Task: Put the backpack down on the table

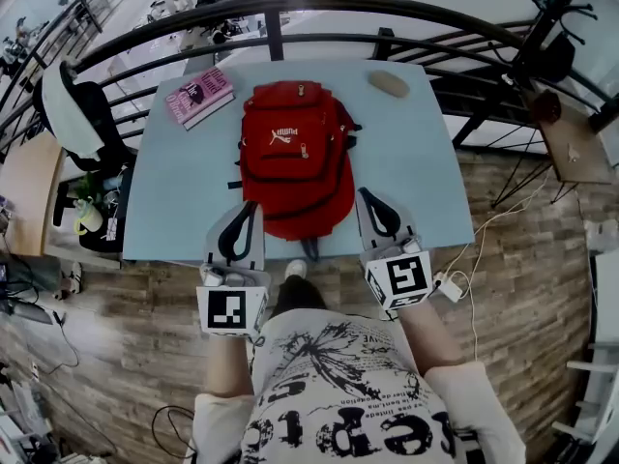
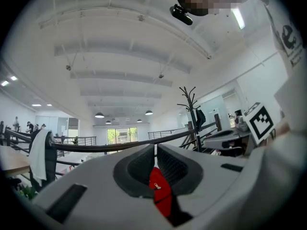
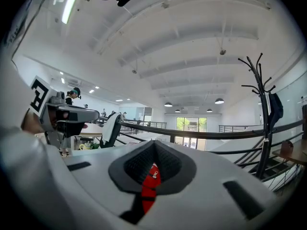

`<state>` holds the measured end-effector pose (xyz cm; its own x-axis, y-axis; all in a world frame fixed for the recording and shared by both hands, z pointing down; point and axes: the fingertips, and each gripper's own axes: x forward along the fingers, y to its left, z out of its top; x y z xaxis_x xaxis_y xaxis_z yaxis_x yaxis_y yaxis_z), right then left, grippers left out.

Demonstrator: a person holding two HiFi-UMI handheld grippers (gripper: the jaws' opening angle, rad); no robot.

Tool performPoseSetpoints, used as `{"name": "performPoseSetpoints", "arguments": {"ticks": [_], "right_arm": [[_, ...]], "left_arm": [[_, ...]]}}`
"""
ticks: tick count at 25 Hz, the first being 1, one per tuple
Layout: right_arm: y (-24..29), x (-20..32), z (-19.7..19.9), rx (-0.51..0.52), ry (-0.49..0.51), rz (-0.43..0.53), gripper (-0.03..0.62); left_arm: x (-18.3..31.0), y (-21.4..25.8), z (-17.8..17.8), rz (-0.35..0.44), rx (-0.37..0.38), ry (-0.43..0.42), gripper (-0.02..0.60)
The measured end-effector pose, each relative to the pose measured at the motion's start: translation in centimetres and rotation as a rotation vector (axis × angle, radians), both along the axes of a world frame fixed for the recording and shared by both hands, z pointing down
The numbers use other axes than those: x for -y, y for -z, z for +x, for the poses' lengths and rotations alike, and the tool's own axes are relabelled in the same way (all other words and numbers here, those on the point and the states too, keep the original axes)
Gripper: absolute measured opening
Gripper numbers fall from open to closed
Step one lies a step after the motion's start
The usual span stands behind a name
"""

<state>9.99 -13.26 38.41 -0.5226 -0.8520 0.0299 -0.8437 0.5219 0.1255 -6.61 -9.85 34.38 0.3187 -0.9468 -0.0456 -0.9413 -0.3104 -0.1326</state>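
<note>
The red Puma backpack (image 1: 295,153) lies flat on the pale blue table (image 1: 179,187), front side up. Its top handle points toward the far railing (image 1: 290,8) and its rounded bottom is close to the near edge. White lettering and a zip pull show on the front pocket. Bits of black strap stick out at both sides, and one hangs over the near edge.

The left gripper (image 1: 254,206) sits at the bag's lower left corner and the right gripper (image 1: 363,193) at its lower right. Both point level across the tabletop. In the left gripper view the left gripper (image 2: 155,150) has its jaws pressed together with nothing between them, and the backpack (image 2: 160,190) only shows beyond them. The right gripper (image 3: 153,145) is the same, jaws closed on nothing, with red fabric of the backpack (image 3: 149,183) and a zip pull beyond.

A pink book (image 1: 199,96) lies at the table's far left corner and a tan oval object (image 1: 389,83) at the far right. Both are well apart from the bag. An office chair (image 1: 82,114) draped in white stands to the left of the table. A black coat stand (image 1: 556,27) rises at the far right, with a small wooden table (image 1: 571,148) just below it. A white power adapter (image 1: 450,286) with its cable lies on the wooden floor near the right gripper.
</note>
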Motion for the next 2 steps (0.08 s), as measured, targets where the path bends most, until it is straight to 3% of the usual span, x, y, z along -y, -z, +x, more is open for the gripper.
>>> {"name": "performPoseSetpoints", "arguments": {"ticks": [2], "right_arm": [[-0.08,-0.07,-0.12,-0.006,0.001,0.002,-0.009]], "left_arm": [[-0.09,-0.47,0.14,-0.018,0.004,-0.008,0.018]]}}
